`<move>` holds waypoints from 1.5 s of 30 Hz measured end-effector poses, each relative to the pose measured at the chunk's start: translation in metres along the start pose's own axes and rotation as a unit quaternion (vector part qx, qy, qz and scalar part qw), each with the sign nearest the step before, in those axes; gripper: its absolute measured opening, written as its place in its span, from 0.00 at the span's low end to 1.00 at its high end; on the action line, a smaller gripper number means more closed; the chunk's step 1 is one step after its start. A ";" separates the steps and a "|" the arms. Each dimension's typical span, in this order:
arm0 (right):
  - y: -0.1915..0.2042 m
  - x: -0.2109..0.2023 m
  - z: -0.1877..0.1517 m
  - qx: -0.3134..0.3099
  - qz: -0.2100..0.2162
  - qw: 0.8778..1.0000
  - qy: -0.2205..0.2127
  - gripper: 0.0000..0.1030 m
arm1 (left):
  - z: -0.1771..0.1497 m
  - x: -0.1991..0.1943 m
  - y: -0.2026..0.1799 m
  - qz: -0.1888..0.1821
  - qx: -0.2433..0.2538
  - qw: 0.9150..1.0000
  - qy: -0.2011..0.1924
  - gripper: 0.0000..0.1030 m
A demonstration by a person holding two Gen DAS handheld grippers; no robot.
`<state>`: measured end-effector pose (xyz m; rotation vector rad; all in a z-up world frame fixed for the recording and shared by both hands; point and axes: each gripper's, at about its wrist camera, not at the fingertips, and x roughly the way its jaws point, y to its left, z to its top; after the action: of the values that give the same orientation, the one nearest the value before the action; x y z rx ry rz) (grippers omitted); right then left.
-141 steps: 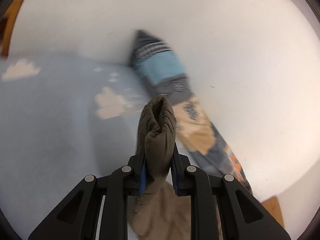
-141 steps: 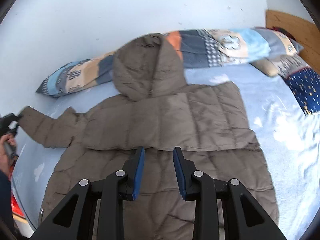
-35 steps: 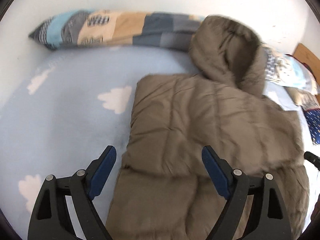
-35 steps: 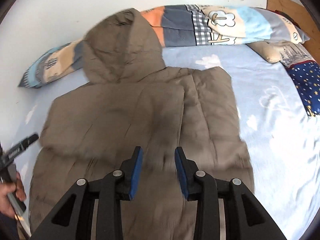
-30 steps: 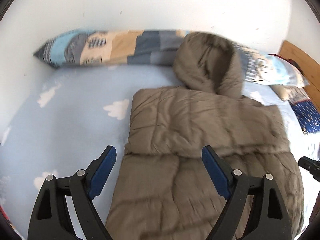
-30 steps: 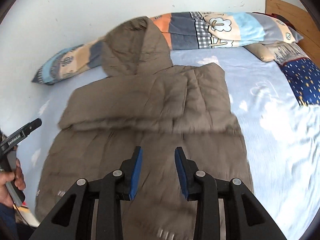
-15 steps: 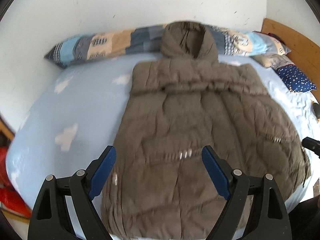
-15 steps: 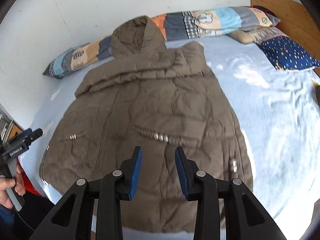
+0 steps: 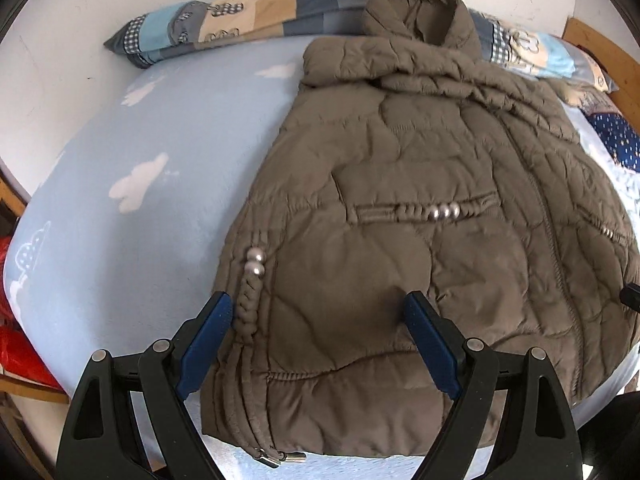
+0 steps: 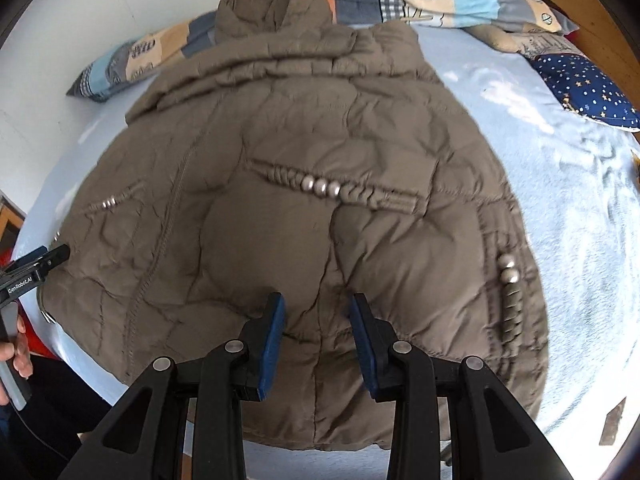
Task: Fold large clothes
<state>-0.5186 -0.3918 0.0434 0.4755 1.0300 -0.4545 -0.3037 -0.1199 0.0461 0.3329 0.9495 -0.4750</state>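
A large brown puffer coat (image 9: 420,208) lies flat on the bed, hood against the pillows, both sleeves folded across its upper chest. It also fills the right wrist view (image 10: 304,200). My left gripper (image 9: 318,334) is wide open and empty, low over the coat's bottom left hem. My right gripper (image 10: 318,336) is open a little and empty, over the coat's bottom right hem. The left gripper's tip (image 10: 44,264) shows at the left edge of the right wrist view.
The bed has a light blue sheet with white clouds (image 9: 136,184). A long patchwork pillow (image 9: 224,36) lies along the white wall. A navy starred pillow (image 10: 584,88) and a wooden headboard (image 10: 580,4) are at the right. Something red (image 9: 16,344) sits beside the bed's left edge.
Both grippers have pulled back from the coat's shoulders to its bottom hem and dropped closer to it. The left gripper let go of the sleeve earlier; both sleeves now lie folded in.
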 end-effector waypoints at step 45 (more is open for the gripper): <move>-0.133 -0.078 -0.047 0.251 0.037 0.959 -0.127 0.44 | -0.028 -0.019 0.060 -0.022 -0.066 0.998 -0.009 0.89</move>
<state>-0.6607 -0.4619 0.0715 0.8803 0.6386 -0.6948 -0.3009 -0.0510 0.0508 0.1883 0.9668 -0.4527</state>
